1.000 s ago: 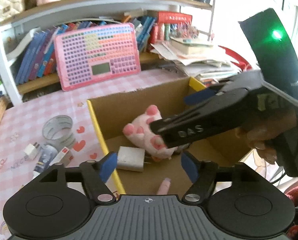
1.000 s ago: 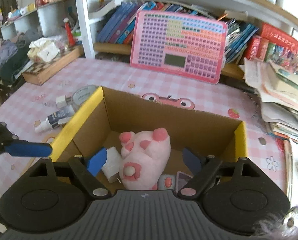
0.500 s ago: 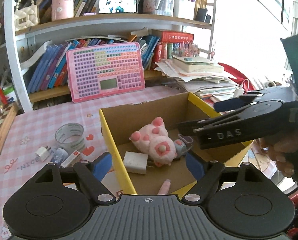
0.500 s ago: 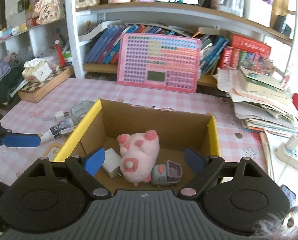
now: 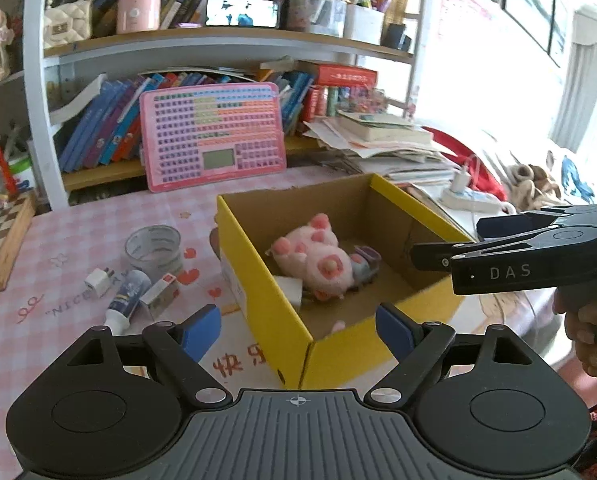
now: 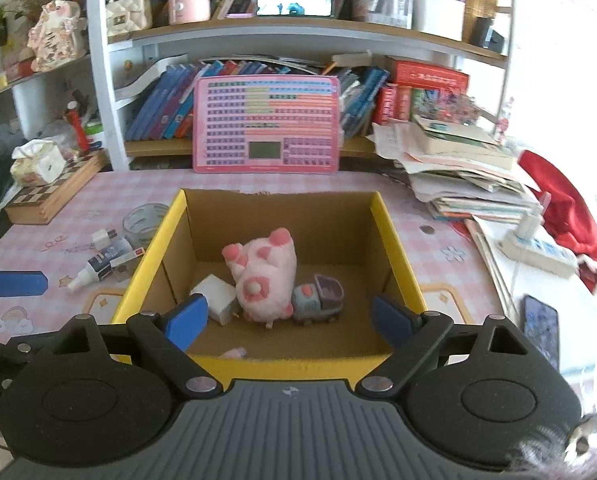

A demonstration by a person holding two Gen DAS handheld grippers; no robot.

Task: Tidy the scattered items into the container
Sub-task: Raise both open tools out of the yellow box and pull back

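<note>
Yellow cardboard fills the middle of my left view: the box (image 5: 274,312) stands on the pink checked table (image 5: 58,320) with its near corner pointing at me. My left tongs (image 5: 298,330) are released and carry nothing, one blue tip on each side of that corner. Inside lie the plush pig (image 5: 314,258), a white charger (image 5: 290,290) against the left wall and a small toy truck (image 5: 364,266). Left of the box, on the table, wait the tape roll (image 5: 152,246), a white plug (image 5: 97,282), a small bottle (image 5: 126,298) and a little carton (image 5: 160,294), the last three close together. My right tongs (image 5: 446,240) reach in from the right over the box's far side.

From my right view I look straight down into the box (image 6: 394,248). My right tongs (image 6: 288,318) are spread wide and grasp nothing, hovering above the near wall. The pig (image 6: 264,276) is in the middle, with the charger (image 6: 214,298) touching its left and the truck (image 6: 318,296) touching its right.

My worries: the left-hand things are bunched, so I think a grab at the bottle could knock the plug or carton toward the table's left edge. The bottle and tape roll look round and may roll away from a slanted pinch. A low sweep with the left tongs could catch the box's wall and shove it.
</note>
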